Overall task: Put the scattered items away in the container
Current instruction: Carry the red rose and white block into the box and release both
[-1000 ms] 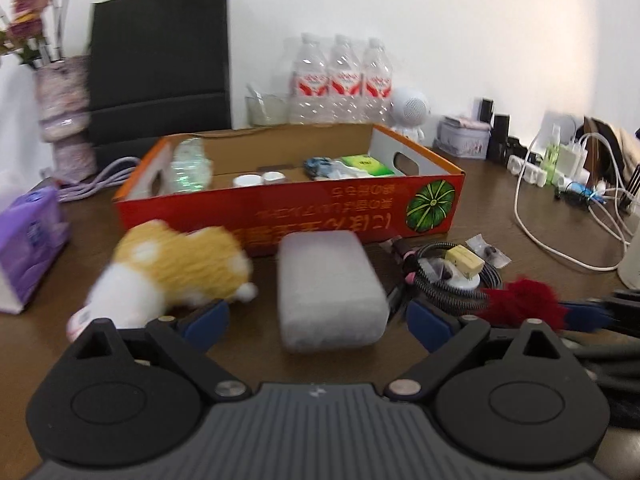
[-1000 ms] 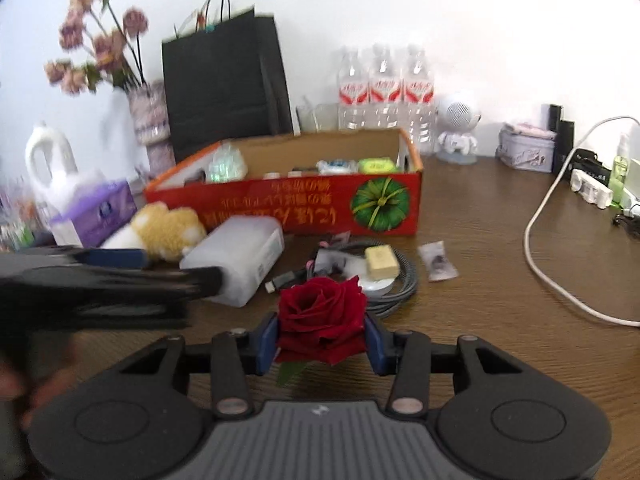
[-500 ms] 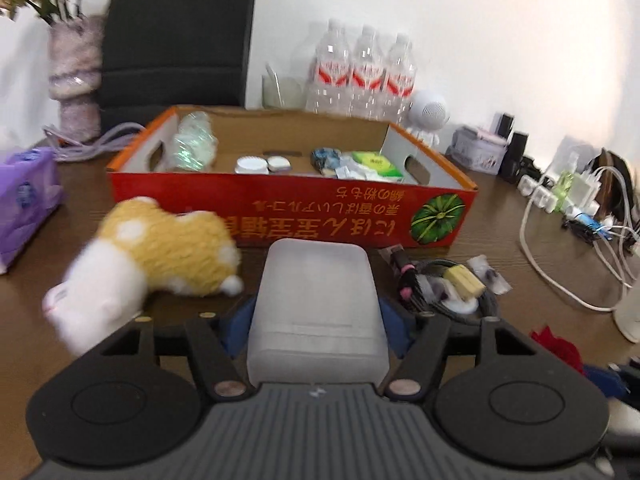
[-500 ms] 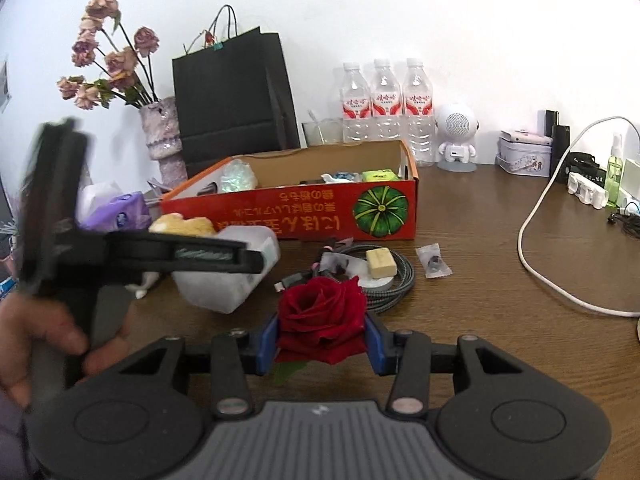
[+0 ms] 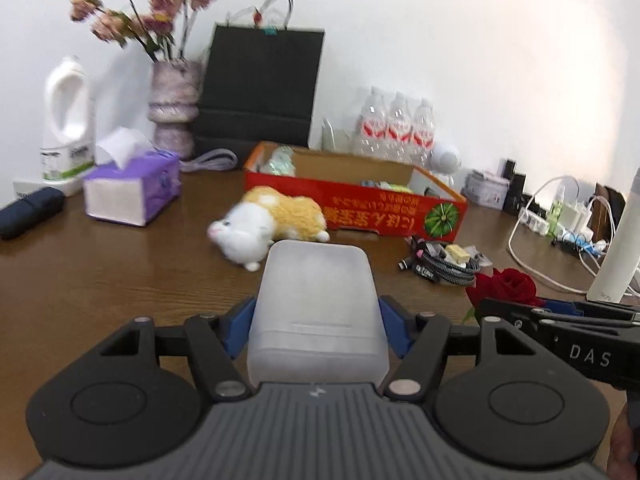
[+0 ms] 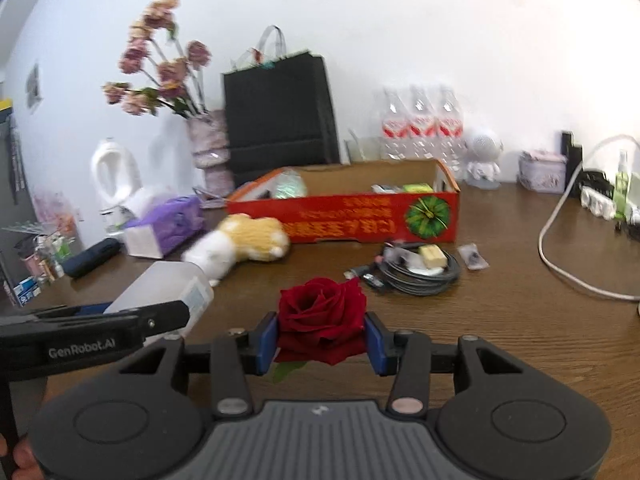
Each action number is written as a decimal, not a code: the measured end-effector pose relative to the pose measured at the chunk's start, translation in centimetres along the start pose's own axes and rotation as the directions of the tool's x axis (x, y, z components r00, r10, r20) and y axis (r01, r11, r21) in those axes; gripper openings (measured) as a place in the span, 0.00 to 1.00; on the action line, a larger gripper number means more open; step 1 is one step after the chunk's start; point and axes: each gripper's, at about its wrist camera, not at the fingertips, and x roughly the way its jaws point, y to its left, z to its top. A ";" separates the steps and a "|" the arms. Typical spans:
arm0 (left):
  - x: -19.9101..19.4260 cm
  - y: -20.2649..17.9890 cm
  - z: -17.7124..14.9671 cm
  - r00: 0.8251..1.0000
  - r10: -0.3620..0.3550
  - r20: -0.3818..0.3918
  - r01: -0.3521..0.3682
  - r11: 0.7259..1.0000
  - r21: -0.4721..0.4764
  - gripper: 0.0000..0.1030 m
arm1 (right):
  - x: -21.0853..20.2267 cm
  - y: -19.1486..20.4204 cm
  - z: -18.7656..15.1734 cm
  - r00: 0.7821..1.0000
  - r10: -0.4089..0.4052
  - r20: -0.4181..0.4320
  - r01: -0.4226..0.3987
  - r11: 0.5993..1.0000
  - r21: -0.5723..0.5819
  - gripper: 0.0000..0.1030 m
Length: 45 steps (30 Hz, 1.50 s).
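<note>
Left gripper (image 5: 316, 330): its blue pads press both sides of a frosted white plastic case (image 5: 318, 312), held clear of the table; the jaws stand about as wide as the case.
Right gripper (image 6: 322, 338): closed narrowly on a red rose (image 6: 322, 320); the bloom sits between the blue pads, a green leaf showing below it.
Table (image 5: 100, 280): brown wood, running back to a white wall.
Black paper bag (image 5: 260, 88): upright at the back edge, against the wall.
Container (image 5: 360, 208): an open red cardboard box with a green pumpkin picture on its front, toward the back edge in front of the bag; small items lie inside, too blurred to name.
Vase of dried flowers (image 5: 174, 108): at the back edge, left of the bag.
White jug (image 5: 66, 120): near the back left corner.
Water bottles (image 5: 396, 128): three in a row behind the box, by the wall.
Purple tissue box (image 5: 132, 188): left of the red box, well apart from it.
Plush cat (image 5: 268, 226): white and orange, lying on its side against the box's front wall.
Coiled cable (image 5: 444, 266): in front of the box's right end, with a small yellowish block (image 5: 458, 254) on it.
White cords and chargers (image 5: 560, 216): along the right back edge.
</note>
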 end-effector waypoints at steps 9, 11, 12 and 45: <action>-4.5 0.4 -1.6 0.996 -0.033 0.087 0.032 0.999 0.006 0.66 | -4.3 3.0 -2.1 0.995 0.008 0.097 -0.003 0.999 -0.052 0.43; -4.8 0.3 -1.6 0.994 -0.038 0.101 0.037 0.999 0.011 0.66 | -4.9 3.1 -2.3 0.993 0.004 0.120 0.003 0.998 -0.061 0.43; -4.9 0.3 -1.6 0.994 -0.040 0.104 0.039 0.999 0.014 0.66 | -5.0 3.1 -2.3 0.992 0.001 0.126 0.007 0.998 -0.061 0.43; 27.5 0.3 17.6 0.994 0.055 -0.096 -0.048 0.996 0.077 0.66 | 27.8 -9.3 24.0 0.983 0.072 -0.167 -0.065 0.997 0.045 0.43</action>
